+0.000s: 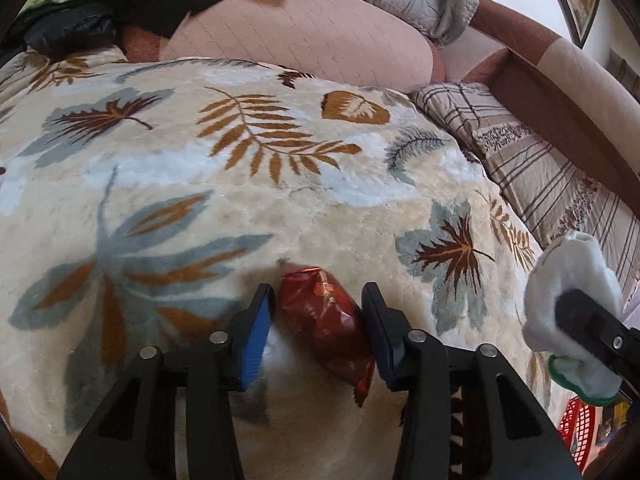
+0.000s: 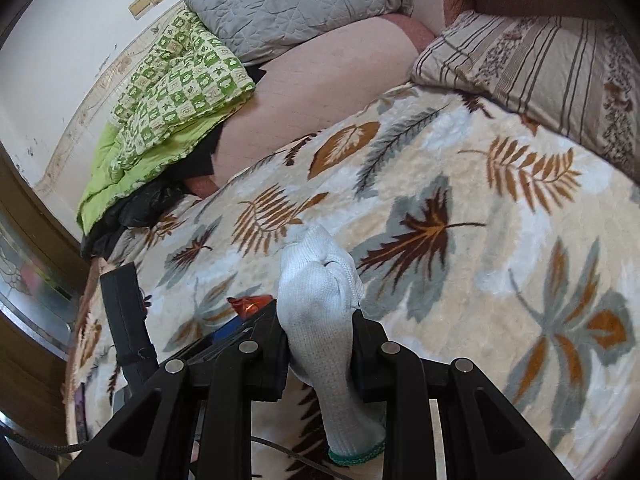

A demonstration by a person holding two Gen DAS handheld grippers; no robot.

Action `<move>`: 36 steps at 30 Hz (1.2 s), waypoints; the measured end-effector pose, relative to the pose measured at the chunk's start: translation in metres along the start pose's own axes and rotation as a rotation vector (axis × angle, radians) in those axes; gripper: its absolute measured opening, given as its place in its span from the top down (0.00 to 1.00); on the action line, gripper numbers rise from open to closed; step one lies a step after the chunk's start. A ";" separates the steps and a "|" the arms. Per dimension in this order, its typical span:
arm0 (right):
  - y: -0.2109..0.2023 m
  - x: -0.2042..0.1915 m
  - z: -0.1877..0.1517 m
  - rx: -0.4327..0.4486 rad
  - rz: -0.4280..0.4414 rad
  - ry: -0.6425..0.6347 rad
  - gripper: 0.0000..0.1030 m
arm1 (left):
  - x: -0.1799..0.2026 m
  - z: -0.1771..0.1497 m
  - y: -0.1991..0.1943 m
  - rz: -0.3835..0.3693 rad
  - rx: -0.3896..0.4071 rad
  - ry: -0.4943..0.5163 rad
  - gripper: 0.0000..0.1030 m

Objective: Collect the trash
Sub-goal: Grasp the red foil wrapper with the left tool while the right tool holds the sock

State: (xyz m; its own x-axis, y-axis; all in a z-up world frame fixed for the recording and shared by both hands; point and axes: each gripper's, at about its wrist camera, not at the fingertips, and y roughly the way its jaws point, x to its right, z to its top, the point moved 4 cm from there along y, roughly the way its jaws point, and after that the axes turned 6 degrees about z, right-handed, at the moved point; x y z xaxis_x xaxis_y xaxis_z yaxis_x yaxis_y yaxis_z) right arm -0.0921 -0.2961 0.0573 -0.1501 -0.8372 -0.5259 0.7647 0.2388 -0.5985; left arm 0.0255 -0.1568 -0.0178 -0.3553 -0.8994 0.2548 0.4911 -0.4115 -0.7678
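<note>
A crinkled red snack wrapper (image 1: 324, 320) sits between the blue-padded fingers of my left gripper (image 1: 318, 312), just over the leaf-patterned blanket (image 1: 200, 200). Both pads touch it, so the gripper is shut on it. In the right wrist view only a corner of the wrapper (image 2: 250, 304) shows, behind the left finger. My right gripper (image 2: 320, 328) is shut on a white knit glove (image 2: 316, 280) with a green cuff. That glove (image 1: 560, 272) hangs at the right edge of the left wrist view, above the blanket.
A striped pillow (image 2: 540, 68), a grey quilted pillow (image 2: 288, 4) and a green checked quilt (image 2: 176, 88) lie at the head of the bed. A black plastic bag (image 2: 136, 208) rests by the quilt. A red mesh basket (image 1: 576, 428) shows low on the right.
</note>
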 end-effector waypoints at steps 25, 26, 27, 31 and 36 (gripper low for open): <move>-0.101 -0.007 -0.069 0.136 -0.080 -0.074 0.74 | 0.017 -0.039 -0.142 0.164 0.351 0.239 0.71; -0.104 -0.009 -0.074 0.134 -0.082 -0.080 0.74 | 0.018 -0.046 -0.150 0.169 0.360 0.253 0.71; -0.107 -0.009 -0.078 0.133 -0.082 -0.086 0.74 | 0.018 -0.052 -0.156 0.171 0.365 0.266 0.71; -0.125 -0.011 -0.095 0.140 -0.089 -0.114 0.74 | 0.018 -0.079 -0.181 0.193 0.382 0.312 0.71; -0.142 -0.012 -0.111 0.149 -0.072 -0.125 0.74 | 0.020 -0.103 -0.204 0.205 0.394 0.340 0.71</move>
State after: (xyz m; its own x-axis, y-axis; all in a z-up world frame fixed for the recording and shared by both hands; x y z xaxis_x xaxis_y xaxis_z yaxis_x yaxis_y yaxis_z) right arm -0.2689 -0.2655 0.0814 -0.1363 -0.9062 -0.4002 0.8406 0.1079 -0.5308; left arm -0.1636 -0.0756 0.0829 -0.4254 -0.8955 -0.1308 0.8144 -0.3158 -0.4868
